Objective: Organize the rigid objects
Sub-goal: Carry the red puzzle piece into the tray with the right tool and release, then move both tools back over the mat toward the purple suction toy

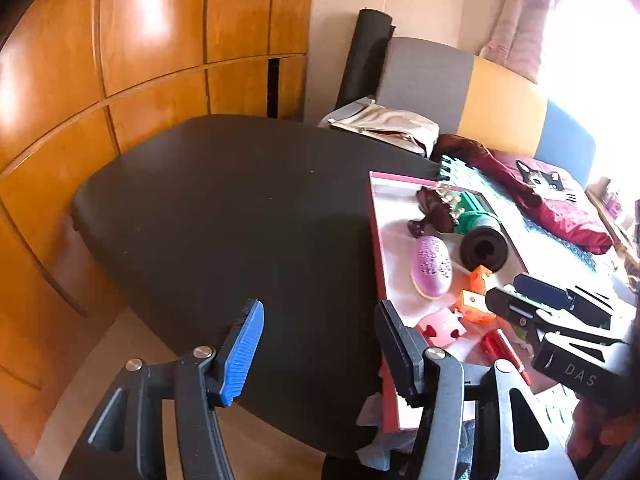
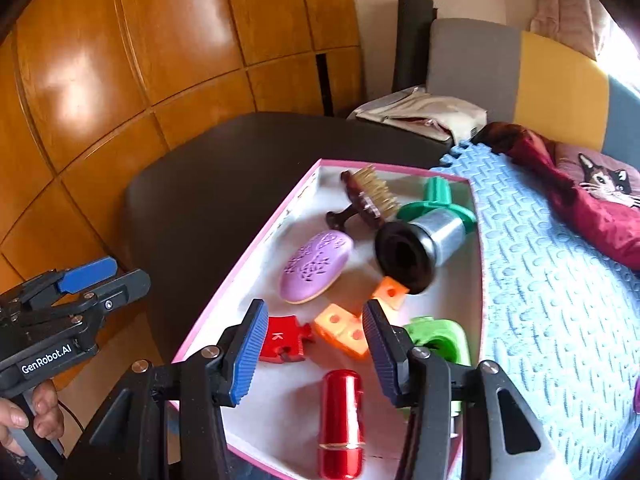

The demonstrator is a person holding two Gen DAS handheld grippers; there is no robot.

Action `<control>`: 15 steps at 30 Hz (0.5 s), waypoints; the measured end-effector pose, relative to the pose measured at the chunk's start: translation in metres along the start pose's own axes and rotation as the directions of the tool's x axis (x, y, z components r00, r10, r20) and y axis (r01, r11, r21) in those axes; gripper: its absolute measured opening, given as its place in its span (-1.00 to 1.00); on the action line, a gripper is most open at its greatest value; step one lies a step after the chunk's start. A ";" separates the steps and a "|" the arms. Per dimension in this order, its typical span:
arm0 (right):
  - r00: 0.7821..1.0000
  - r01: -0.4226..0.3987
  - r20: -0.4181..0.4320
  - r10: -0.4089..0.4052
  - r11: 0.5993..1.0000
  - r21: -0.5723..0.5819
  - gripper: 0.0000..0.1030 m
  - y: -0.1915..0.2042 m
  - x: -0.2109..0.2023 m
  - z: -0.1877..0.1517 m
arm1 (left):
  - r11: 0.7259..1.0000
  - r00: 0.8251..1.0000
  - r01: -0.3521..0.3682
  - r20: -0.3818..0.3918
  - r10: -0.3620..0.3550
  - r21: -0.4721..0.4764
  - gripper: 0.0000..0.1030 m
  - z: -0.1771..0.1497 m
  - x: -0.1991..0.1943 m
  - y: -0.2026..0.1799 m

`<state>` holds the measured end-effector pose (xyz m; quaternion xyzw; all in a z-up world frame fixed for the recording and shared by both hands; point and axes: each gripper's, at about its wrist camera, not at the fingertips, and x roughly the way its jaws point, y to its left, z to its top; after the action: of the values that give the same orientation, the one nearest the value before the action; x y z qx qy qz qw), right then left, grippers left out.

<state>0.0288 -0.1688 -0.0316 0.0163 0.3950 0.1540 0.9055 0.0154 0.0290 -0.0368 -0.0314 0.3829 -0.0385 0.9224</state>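
Note:
A pink-rimmed box [image 2: 256,248] with a white floor holds several rigid items. In it lie a purple oval case [image 2: 316,266], a brown brush [image 2: 368,200], a green, silver and black cylinder [image 2: 424,244], orange blocks [image 2: 344,330], a red puzzle piece [image 2: 282,338], a red tube [image 2: 342,420] and a green piece [image 2: 440,336]. My right gripper [image 2: 316,350] hangs open above the box's near end, holding nothing. My left gripper [image 1: 320,352] is open and empty over the dark table [image 1: 240,200], just left of the box [image 1: 376,240]. Each gripper also shows in the other's view: right gripper [image 1: 504,290], left gripper [image 2: 128,274].
A blue foam mat [image 2: 540,280] lies right of the box, with a maroon cat cushion [image 2: 600,188] on it. A cloth bag [image 2: 432,114] sits at the table's far edge before a grey and yellow backrest [image 2: 500,68]. Wooden cabinet doors [image 1: 120,60] stand left. A hand [image 2: 40,412] grips the left tool.

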 end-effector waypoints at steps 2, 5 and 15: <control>1.000 0.009 0.012 -0.009 1.000 0.014 -0.04 -0.006 -0.006 0.000 | 1.000 1.000 0.004 0.000 -0.004 0.008 0.14 0.000 -0.001 -0.004; 0.999 0.023 0.038 -0.025 0.999 0.036 -0.04 -0.018 -0.019 0.001 | 0.999 1.000 0.012 0.003 -0.012 0.030 0.14 0.000 -0.003 -0.011; 0.980 0.161 0.098 -0.174 0.978 0.129 -0.04 -0.082 -0.063 -0.002 | 0.992 0.998 0.057 0.016 -0.059 0.113 0.15 0.006 -0.009 -0.045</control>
<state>0.0088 -0.2658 -0.0012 0.0459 0.3534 0.0518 0.9329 0.0113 -0.0147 -0.0217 0.0089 0.3700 -0.0865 0.9250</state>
